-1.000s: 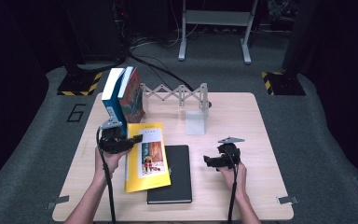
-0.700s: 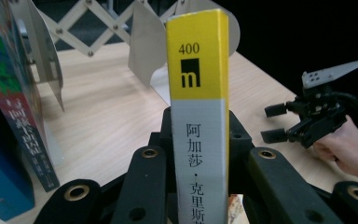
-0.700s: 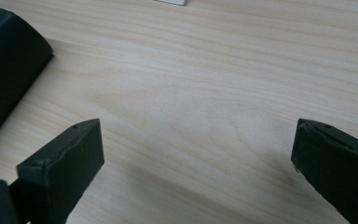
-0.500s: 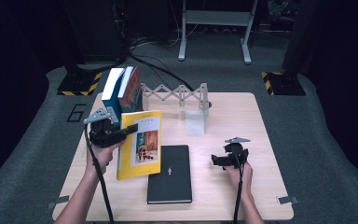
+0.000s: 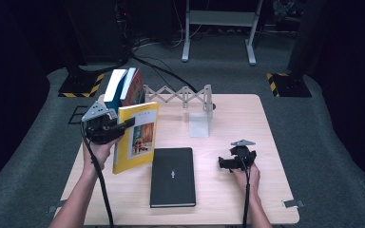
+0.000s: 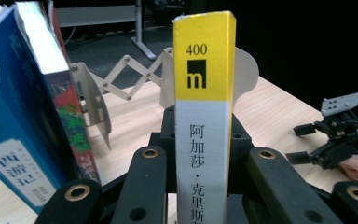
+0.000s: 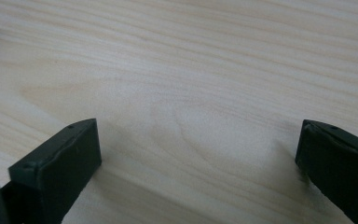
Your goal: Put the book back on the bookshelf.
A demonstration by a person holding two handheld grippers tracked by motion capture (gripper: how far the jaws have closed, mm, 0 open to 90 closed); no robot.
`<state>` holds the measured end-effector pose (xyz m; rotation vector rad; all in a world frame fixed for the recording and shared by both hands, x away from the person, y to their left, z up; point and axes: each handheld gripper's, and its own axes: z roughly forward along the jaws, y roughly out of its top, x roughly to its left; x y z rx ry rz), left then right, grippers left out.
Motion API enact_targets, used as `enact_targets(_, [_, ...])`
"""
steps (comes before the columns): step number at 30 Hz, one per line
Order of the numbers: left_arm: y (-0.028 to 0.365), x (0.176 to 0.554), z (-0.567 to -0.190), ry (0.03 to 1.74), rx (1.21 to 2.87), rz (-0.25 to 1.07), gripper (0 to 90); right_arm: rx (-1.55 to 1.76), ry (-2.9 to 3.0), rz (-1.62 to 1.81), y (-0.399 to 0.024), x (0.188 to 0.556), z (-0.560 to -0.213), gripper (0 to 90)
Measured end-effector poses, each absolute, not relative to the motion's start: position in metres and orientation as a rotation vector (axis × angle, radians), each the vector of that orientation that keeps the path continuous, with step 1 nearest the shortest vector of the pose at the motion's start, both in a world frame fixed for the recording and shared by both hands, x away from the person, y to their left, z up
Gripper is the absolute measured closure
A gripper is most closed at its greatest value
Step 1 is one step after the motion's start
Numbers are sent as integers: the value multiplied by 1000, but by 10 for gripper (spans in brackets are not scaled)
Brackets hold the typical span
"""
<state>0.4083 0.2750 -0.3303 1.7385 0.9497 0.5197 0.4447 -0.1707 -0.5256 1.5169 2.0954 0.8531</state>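
The bench (image 5: 228, 118) carries an expanding book rack (image 5: 180, 97). Left tongs (image 5: 123, 124) clamp the yellow book (image 5: 140, 137) by its spine, upright, for shelving beside the blue book (image 6: 14, 116). Right tongs (image 7: 196, 163) rest apart, empty.
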Motion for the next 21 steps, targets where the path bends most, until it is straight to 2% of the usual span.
enact_targets(21, [262,428,-334,982,1713,629,760,1463,2087,891,-173,446,-529,0])
